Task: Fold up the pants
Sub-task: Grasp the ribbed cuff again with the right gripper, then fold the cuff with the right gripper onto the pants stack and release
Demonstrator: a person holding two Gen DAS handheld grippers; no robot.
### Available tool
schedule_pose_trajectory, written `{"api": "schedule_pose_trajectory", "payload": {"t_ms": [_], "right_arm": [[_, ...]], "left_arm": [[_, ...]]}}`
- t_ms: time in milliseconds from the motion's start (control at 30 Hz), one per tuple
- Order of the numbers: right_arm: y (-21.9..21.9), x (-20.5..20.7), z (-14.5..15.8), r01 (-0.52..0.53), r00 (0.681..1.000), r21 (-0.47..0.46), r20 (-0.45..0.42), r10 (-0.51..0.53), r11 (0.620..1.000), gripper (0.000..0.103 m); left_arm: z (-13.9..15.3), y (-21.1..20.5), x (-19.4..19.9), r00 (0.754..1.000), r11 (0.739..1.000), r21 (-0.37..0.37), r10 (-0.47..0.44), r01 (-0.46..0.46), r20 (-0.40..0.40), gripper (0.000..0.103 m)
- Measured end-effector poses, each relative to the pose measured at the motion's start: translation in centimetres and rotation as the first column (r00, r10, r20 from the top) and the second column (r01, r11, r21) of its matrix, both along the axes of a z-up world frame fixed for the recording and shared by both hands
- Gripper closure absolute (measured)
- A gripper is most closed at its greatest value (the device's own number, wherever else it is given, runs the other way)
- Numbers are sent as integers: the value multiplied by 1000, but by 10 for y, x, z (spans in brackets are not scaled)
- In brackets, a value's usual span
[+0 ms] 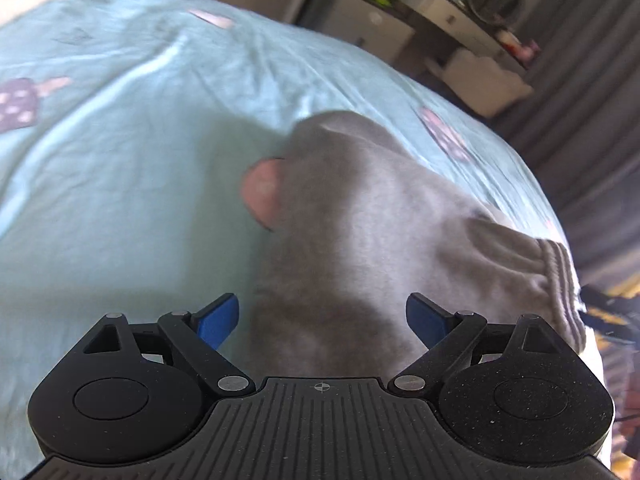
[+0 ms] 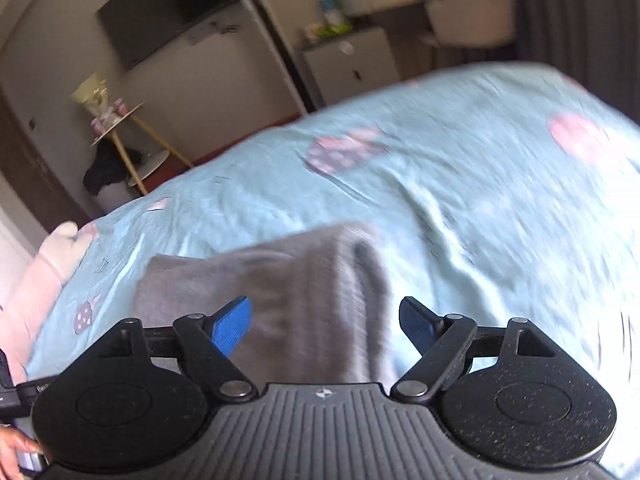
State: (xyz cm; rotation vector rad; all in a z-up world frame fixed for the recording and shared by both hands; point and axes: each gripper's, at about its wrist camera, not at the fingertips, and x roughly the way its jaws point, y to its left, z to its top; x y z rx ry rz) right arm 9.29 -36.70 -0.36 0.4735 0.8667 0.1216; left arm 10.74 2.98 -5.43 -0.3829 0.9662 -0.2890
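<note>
Grey pants [image 1: 360, 232] lie bunched on the light blue bed sheet [image 1: 120, 180], with a ribbed band [image 1: 560, 280] at their right end. A pink patch [image 1: 262, 192] shows at their left edge; what it is I cannot tell. My left gripper [image 1: 322, 322] is open above the near part of the cloth, and its blue pads [image 1: 218, 324] stand wide apart without pressing on it. In the blurred right wrist view the pants [image 2: 260, 292] appear as a folded grey stack. My right gripper [image 2: 325, 325] is open over its near end.
The sheet [image 2: 460, 200] carries pink and purple prints. A pale pink soft thing [image 2: 52, 256] lies at the bed's left edge. Beyond the bed stand a yellow-legged side table [image 2: 120, 136], white cabinets [image 2: 352, 64] and a grey curtain [image 1: 592, 100]. A hand [image 2: 16, 448] shows at the lower left.
</note>
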Motion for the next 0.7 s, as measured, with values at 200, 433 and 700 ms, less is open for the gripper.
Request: {"api": "schedule_pose_trajectory", "payload": {"t_ms": [200,433,700], "right_arm": [[-25,22,-63,3,990,342,-134,46,940,17],[-4,58,-87,-76,983,396,-122,135,915,12],[11,57,-69,-108,990,297,-49,128,949,49]], "left_arm": [[-21,-11,44,988,995,-22,-96,94,-124,8],[-32,-31,77,977,986,-25,-169,168,-128,8],[-20,-26,82,991,996,-44,-80,76,-104,64]]}}
